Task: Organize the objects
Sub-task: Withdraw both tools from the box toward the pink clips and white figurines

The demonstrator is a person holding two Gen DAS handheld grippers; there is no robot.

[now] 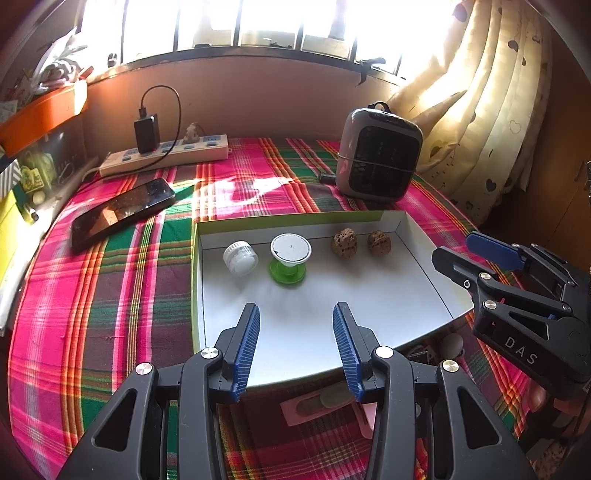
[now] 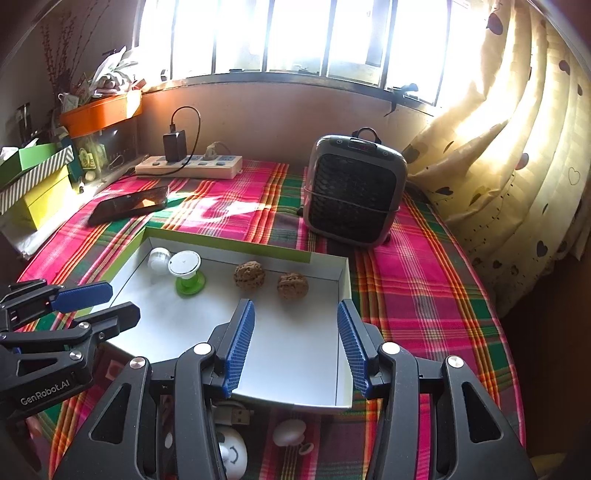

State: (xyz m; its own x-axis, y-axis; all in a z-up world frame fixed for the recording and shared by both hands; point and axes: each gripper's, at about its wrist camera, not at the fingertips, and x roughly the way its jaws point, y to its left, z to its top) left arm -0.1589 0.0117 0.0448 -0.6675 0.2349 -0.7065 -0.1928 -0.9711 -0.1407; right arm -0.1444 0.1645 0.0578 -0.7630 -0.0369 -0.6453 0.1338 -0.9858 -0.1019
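Strong daylight pours through the far window, which is blown out to white in both views. A sunlit patch glares on the plaid cloth, and the curtain on the right glows. Small things in the white tray cast soft shadows towards the near side. Fisheye bending curves the edges, and the corners go dark. Focus is sharp.
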